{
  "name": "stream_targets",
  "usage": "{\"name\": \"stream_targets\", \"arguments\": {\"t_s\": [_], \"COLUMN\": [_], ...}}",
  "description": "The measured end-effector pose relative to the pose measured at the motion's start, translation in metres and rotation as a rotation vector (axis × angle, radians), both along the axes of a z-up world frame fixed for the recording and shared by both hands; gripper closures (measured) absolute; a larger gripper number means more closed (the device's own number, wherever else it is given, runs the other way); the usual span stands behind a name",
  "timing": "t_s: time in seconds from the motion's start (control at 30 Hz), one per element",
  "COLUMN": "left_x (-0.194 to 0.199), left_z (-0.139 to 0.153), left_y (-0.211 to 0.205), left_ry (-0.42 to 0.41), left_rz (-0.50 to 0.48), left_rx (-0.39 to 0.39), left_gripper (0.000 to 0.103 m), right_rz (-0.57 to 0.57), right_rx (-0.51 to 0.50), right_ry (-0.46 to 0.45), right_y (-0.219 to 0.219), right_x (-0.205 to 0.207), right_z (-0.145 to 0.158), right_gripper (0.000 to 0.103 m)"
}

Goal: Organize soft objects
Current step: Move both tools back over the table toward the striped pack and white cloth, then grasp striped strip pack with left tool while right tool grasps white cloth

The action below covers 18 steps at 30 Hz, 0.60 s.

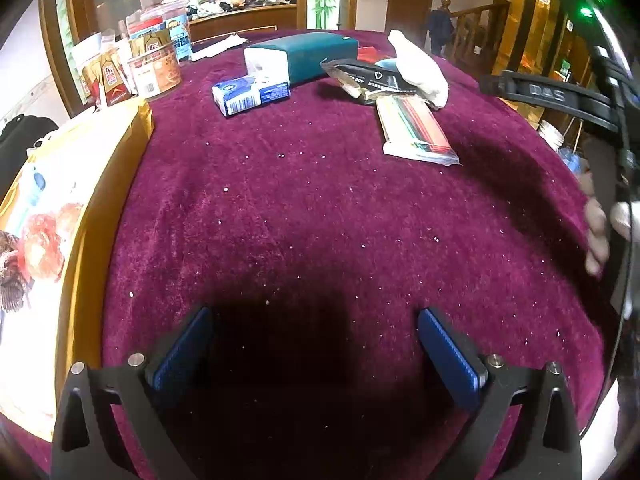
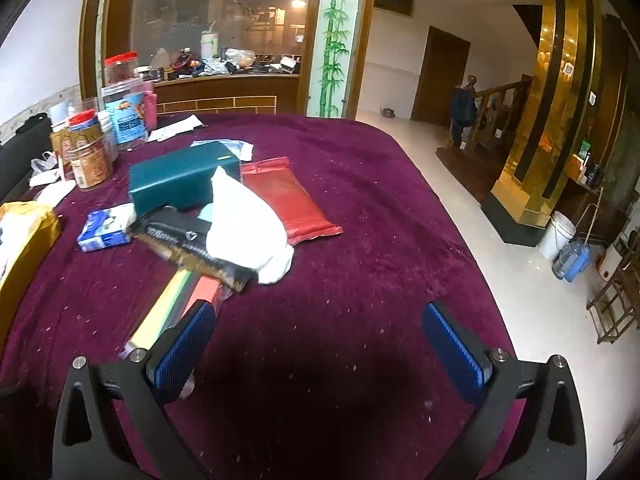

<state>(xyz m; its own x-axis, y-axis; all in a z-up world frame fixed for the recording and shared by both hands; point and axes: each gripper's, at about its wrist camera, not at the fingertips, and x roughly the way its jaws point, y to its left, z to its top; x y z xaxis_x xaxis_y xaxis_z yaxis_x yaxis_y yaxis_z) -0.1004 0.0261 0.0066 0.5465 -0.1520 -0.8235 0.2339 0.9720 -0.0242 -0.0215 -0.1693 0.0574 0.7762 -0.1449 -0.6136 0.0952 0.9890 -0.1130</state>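
White cloth (image 2: 248, 224) overlaps the black pouch (image 2: 192, 250); both claws, left claw (image 1: 316, 344) and right claw (image 2: 316, 340), gape empty, so a grab may drag both.

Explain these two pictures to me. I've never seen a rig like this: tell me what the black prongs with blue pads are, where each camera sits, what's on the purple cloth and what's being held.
No robot here: a person holds a two-finger gripper in each hand, each with a camera looking along its fingers. One view shows the left gripper, the other the right gripper. The blue pads are their gripping faces. Both stand open and hold nothing.

On the purple cloth lie a teal box, a white soft bundle, a black packet, a red pouch, a blue-and-white pack and a clear sleeve of coloured strips. Jars stand at the far left.
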Motion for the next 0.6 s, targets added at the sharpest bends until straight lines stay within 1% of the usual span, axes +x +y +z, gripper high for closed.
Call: {"name": "stream_targets", "arguments": {"t_s": [0.07, 0.13, 0.17, 0.2, 0.23, 0.27, 0.33, 0.4, 0.6], "left_x": [0.000, 0.002, 0.003, 0.006, 0.010, 0.016, 0.029, 0.045, 0.097], "left_z": [0.000, 0.003, 0.004, 0.008, 0.012, 0.018, 0.026, 0.029, 0.027], "left_y": [0.000, -0.002, -0.004, -0.006, -0.009, -0.013, -0.024, -0.037, -0.077], "left_ry": [0.008, 0.041, 0.059, 0.074, 0.078, 0.064, 0.028, 0.011, -0.002], "left_rz": [-0.007, -0.002, -0.013, -0.033, -0.045, -0.048, -0.046, -0.047, -0.084], "left_rx": [0.001, -0.003, -0.025, -0.068, -0.105, -0.121, -0.101, -0.084, -0.075], "left_gripper": [0.001, 0.001, 0.001, 0.001, 0.001, 0.001, 0.001, 0.001, 0.001], "right_rz": [-0.004, -0.009, -0.015, -0.022, -0.031, -0.042, -0.066, -0.097, -0.156], "right_rx": [0.019, 0.037, 0.049, 0.064, 0.090, 0.131, 0.208, 0.281, 0.420], "right_ry": [0.005, 0.003, 0.000, 0.004, 0.015, 0.024, 0.035, 0.046, 0.104], "right_y": [-0.003, -0.007, -0.011, -0.016, -0.022, -0.031, -0.047, -0.063, -0.090], "right_x": [0.006, 0.007, 0.008, 0.009, 0.011, 0.012, 0.013, 0.013, 0.018], "right_z": [-0.005, -0.008, -0.010, -0.012, -0.014, -0.016, -0.018, -0.021, -0.036], "right_gripper": [0.000, 0.000, 0.000, 0.000, 0.000, 0.000, 0.000, 0.000, 0.000]}}
